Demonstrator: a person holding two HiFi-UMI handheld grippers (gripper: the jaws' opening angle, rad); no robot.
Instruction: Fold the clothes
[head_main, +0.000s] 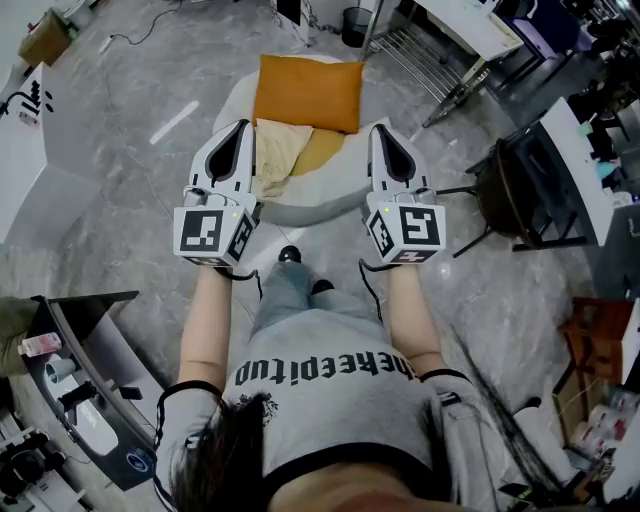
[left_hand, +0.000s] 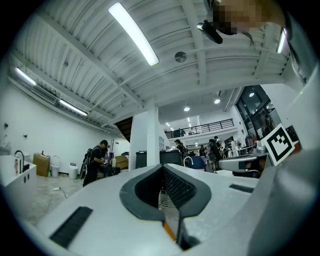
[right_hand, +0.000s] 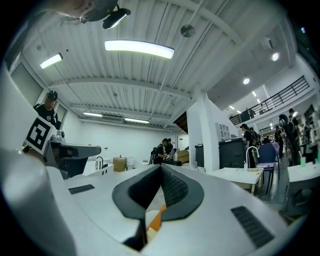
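An orange garment lies folded flat at the far side of a round white table. A cream garment lies crumpled in front of it, with a mustard piece beside it. My left gripper hangs in the air over the cream garment's left edge, jaws closed to a point with nothing between them. My right gripper is held level at the table's right side, also shut and empty. Both gripper views look out across the room, and the left gripper and right gripper show jaws meeting at the tip.
A black chair stands right of the table, and a metal rack and a black bin stand behind it. A dark counter with small items is at lower left. People stand far off.
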